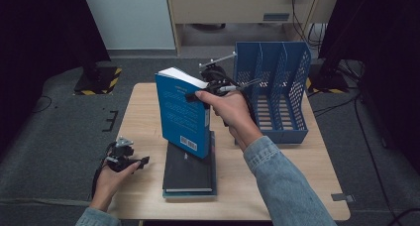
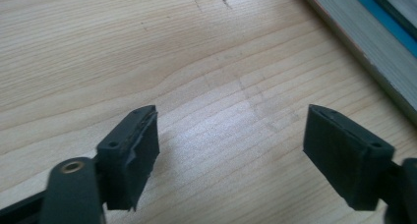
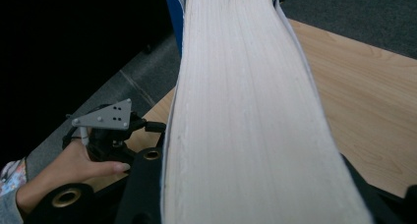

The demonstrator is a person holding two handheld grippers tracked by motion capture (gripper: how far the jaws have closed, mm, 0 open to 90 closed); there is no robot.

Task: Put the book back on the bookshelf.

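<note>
The right claw (image 1: 194,96) is gripping the blue book (image 1: 182,114) upright above the stacked books (image 1: 189,172) mid-counter (image 1: 143,107), while the left claw (image 1: 139,161) is sitting wide open and empty near the counter's left edge.

Wooden table (image 1: 148,186): stack of 2 flat books (image 1: 189,172) at centre, blue file rack (image 1: 277,87) far right.

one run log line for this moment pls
right gripper: shut on blue book, held upright | left gripper: open above table | blue file rack: empty
</note>
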